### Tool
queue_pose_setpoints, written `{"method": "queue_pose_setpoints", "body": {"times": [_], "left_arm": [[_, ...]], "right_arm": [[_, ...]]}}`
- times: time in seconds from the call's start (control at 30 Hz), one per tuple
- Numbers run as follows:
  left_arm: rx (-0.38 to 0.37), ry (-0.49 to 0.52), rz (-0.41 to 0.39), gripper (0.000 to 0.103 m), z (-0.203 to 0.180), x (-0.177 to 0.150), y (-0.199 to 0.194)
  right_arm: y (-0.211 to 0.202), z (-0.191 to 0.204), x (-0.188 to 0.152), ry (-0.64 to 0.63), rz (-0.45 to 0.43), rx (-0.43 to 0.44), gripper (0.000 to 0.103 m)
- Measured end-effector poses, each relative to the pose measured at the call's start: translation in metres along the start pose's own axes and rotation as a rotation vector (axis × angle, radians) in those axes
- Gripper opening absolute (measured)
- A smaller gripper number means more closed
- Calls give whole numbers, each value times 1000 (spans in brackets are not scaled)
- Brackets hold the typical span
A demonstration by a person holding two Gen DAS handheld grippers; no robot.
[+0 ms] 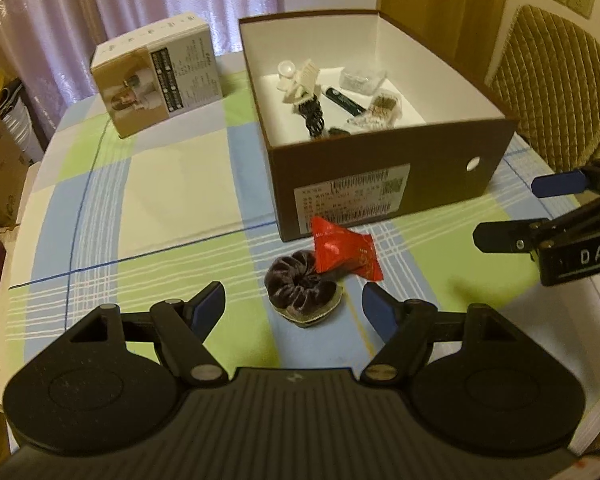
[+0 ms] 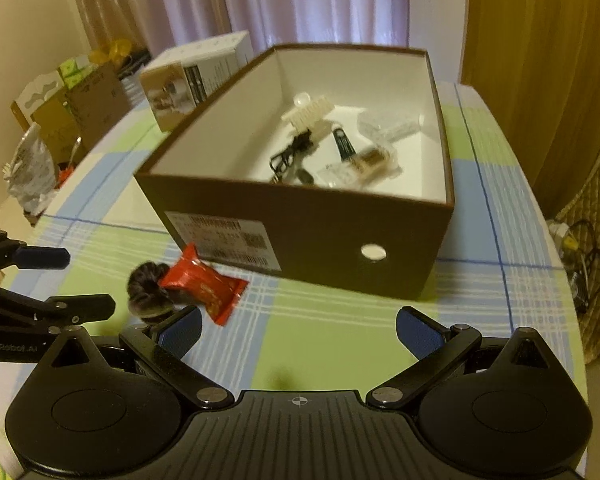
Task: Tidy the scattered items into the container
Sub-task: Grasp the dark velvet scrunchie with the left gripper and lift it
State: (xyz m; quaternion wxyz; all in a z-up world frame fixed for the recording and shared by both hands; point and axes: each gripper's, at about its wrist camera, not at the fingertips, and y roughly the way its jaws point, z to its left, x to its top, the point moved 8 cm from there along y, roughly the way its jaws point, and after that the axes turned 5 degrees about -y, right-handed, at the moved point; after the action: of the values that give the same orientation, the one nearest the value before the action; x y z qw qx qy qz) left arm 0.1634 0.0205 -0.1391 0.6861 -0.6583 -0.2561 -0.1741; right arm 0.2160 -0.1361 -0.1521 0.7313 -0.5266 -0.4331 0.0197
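Observation:
A brown shoebox (image 1: 380, 160) (image 2: 320, 232) with a white inside stands on the checked tablecloth and holds several small items: white hair clips, a black clip, a dark tube and clear packets. In front of it lie a dark velvet scrunchie (image 1: 300, 284) (image 2: 148, 284) and a red snack packet (image 1: 342, 248) (image 2: 204, 286) that partly rests on the scrunchie. My left gripper (image 1: 294, 310) is open, its blue pads either side of the scrunchie, apart from it. My right gripper (image 2: 298, 330) is open and empty, to the right of the packet; it also shows at the right edge of the left view (image 1: 532, 210).
A printed carton (image 1: 160, 76) (image 2: 196, 80) stands behind the shoebox on the left. A quilted chair (image 1: 560, 88) is beyond the table's right side. Cardboard boxes and bags (image 2: 60, 120) crowd the floor at the left. Curtains hang at the back.

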Motion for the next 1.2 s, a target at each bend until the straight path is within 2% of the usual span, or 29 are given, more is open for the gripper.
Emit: {"method": "queue_pose_setpoints", "body": {"times": [0.2, 0.33, 0.7, 0.8, 0.87, 0.97, 1.07, 1.2], "left_arm": [[-21, 13, 16, 72, 1, -8, 18], [-61, 71, 19, 72, -3, -12, 28], [-75, 194, 3, 76, -6, -8, 59], [-69, 218, 2, 67, -8, -6, 68], [-75, 216, 15, 51, -7, -7, 73], [-72, 202, 25, 36, -2, -10, 76], [-72, 180, 20, 28, 5, -11, 72], [-30, 142, 39, 26, 21, -15, 66]], "right_arm": [[14, -12, -13, 23, 47, -25, 101], [20, -17, -18, 42, 67, -34, 101], [30, -27, -28, 88, 102, -50, 101], [30, -28, -29, 94, 101, -50, 101], [30, -28, -29, 98, 98, -46, 101], [31, -25, -28, 97, 93, -37, 101], [33, -20, -27, 92, 89, -16, 101], [37, -5, -23, 46, 77, 29, 101]]}}
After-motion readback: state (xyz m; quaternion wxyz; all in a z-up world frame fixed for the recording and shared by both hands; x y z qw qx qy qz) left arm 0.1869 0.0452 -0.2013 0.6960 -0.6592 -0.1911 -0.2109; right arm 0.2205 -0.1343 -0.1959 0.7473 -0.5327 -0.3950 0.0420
